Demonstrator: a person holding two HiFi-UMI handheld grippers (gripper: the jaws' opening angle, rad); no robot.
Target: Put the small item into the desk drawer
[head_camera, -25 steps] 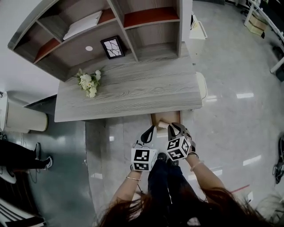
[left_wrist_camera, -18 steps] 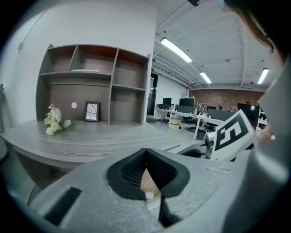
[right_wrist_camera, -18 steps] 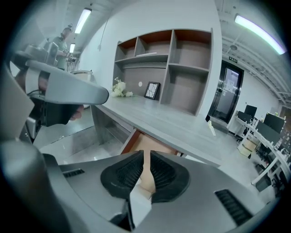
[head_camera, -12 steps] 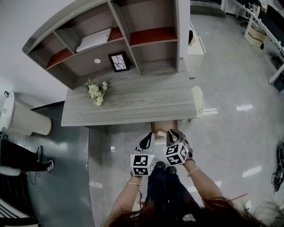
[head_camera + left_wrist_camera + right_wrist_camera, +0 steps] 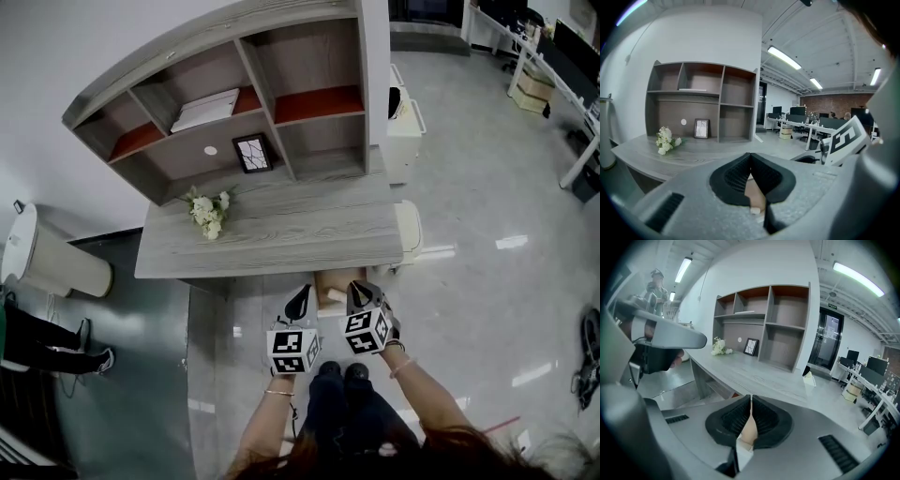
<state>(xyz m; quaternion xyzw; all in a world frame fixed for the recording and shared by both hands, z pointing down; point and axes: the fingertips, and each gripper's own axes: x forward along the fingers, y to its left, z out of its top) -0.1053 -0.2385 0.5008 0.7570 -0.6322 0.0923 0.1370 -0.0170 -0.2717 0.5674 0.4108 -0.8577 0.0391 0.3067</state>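
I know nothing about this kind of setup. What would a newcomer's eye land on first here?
First, the two hand-held tools with black-and-white marker cubes, left tool and right tool, low in the head view at a wooden drawer pulled out from under the desk; the right tool's jaws are closing with nothing between them. Then the big shelf unit at the desk's back, with white flowers and a picture frame at its foot.

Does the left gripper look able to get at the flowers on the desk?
Probably yes, with a stretch forward. The left gripper hangs off the desk's front edge, and the flowers lie on its bare top with nothing between. Its jaws are shut, so they would need opening first.
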